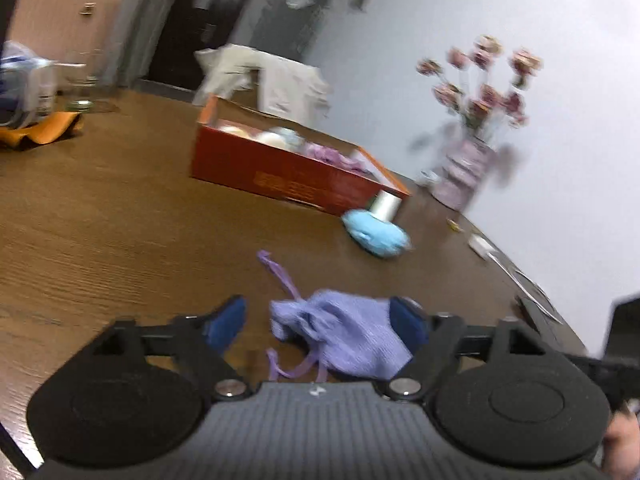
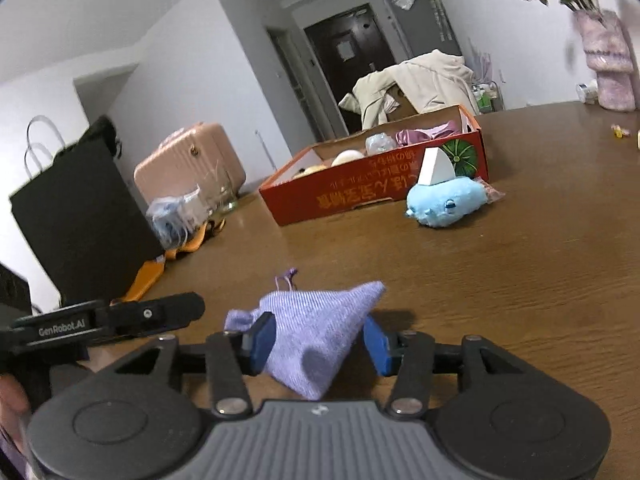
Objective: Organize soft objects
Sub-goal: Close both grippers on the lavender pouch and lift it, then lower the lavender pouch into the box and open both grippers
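A lilac knit drawstring pouch [image 1: 352,336] lies on the brown wooden table [image 1: 100,220] between the wide-apart blue pads of my left gripper [image 1: 318,312]. It rests against the right pad, while the left pad stands clear of it, so this gripper is open. In the right wrist view the same pouch [image 2: 316,328] is bunched into a tent between the fingers of my right gripper [image 2: 319,326]. The left pad touches it and a small gap shows at the right pad. A light blue plush toy [image 2: 444,200] with a white fin lies beside the red cardboard box [image 2: 360,196].
The red box [image 1: 288,176] holds several soft items. A vase of pink flowers [image 1: 464,176] stands near the wall. A black bag [image 2: 80,216], orange cloth [image 1: 40,128] and bottles sit at the table's left end. A pink suitcase [image 2: 192,160] and a draped coat [image 2: 420,80] are beyond.
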Demonstrator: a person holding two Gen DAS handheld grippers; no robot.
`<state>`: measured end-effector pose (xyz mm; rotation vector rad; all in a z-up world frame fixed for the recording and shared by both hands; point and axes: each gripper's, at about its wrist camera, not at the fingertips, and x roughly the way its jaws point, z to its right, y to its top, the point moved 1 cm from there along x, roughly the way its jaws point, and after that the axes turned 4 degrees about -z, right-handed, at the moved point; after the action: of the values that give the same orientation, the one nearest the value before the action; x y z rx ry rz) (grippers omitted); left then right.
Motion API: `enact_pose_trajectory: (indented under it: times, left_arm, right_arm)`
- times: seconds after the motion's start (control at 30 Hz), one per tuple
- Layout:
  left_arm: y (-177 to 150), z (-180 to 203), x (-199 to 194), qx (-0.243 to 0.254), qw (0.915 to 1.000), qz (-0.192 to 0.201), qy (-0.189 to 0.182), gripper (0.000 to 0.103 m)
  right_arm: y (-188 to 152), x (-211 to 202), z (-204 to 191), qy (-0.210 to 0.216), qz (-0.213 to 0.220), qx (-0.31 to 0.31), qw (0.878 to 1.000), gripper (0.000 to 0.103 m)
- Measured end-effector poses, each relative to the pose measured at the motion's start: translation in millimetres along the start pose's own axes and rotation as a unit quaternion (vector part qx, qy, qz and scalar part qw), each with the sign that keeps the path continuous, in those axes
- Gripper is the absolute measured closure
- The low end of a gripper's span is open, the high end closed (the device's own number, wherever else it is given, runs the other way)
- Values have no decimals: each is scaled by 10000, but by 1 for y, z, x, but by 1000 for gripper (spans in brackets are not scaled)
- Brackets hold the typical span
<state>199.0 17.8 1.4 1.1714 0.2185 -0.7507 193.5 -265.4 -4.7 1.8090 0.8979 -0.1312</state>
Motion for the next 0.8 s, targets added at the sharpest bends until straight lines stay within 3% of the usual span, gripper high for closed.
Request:
enact_pose_trajectory:
  times: [0.13, 0.23, 0.37, 0.47, 0.53, 0.8]
  left_arm:
    - [3, -3, 21, -79, 9998, -182, -92, 25]
    - [-2, -1, 32, 20, 9994, -323, -148, 38]
    - [-9, -5, 42, -28, 9990, -417, -156, 49]
    - [-9, -8, 45, -28, 9988, -460, -157, 67]
    - [-9, -10, 48, -40, 9986, -503, -129, 77]
    - [1, -10, 54, 33, 9982, -533, -257, 85]
  right_arm:
    - [-2, 21, 10, -164, 113, 441, 9988, 51]
    - [-7, 34, 11, -93, -5, 557, 9984, 53]
    - [-8, 39, 10, 129, -7, 587, 9982, 75]
    - [-4, 42, 8, 155, -25, 482, 9987, 86]
    - [-2, 44, 9, 169, -34, 478, 9987, 88]
    - [7, 48, 10, 200, -94, 440, 9988, 90]
